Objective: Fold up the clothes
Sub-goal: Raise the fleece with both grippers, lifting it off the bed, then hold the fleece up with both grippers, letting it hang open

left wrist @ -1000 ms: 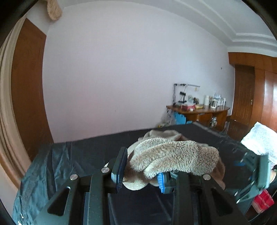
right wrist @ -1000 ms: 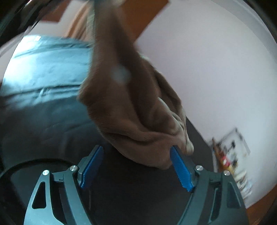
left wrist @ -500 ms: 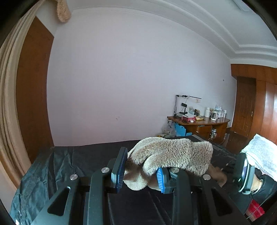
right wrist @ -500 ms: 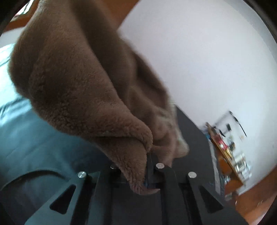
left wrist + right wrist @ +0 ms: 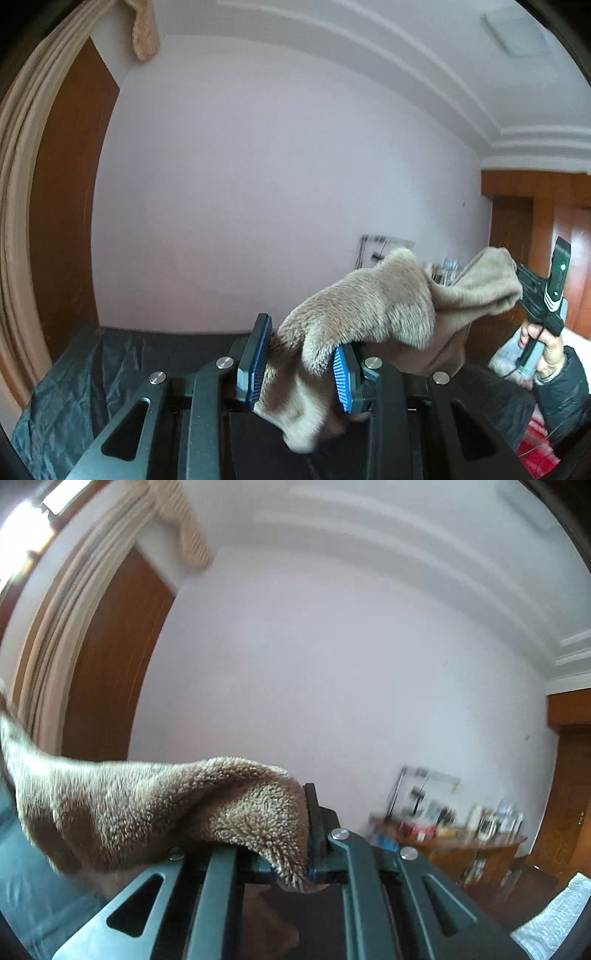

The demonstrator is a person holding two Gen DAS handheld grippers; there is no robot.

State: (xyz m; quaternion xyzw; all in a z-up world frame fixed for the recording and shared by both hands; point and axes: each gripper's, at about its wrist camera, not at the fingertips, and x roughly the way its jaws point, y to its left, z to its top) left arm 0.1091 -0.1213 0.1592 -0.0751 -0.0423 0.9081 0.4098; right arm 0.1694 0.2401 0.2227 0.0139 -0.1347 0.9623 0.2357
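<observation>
a white wall [image 5: 277, 184] filled the far side of the room, with a dark sheet [image 5: 74, 398] spread low at the near left and a blurred desk [image 5: 454, 834] at the far right. the fleece [image 5: 369, 310] hung in the air above the sheet, stretched between the two tools. the left gripper [image 5: 301, 365] pinched its near left end between blue pads [image 5: 341, 380], while the right gripper [image 5: 308, 834], held in a hand [image 5: 546, 350], was clamped tight on the right end.
</observation>
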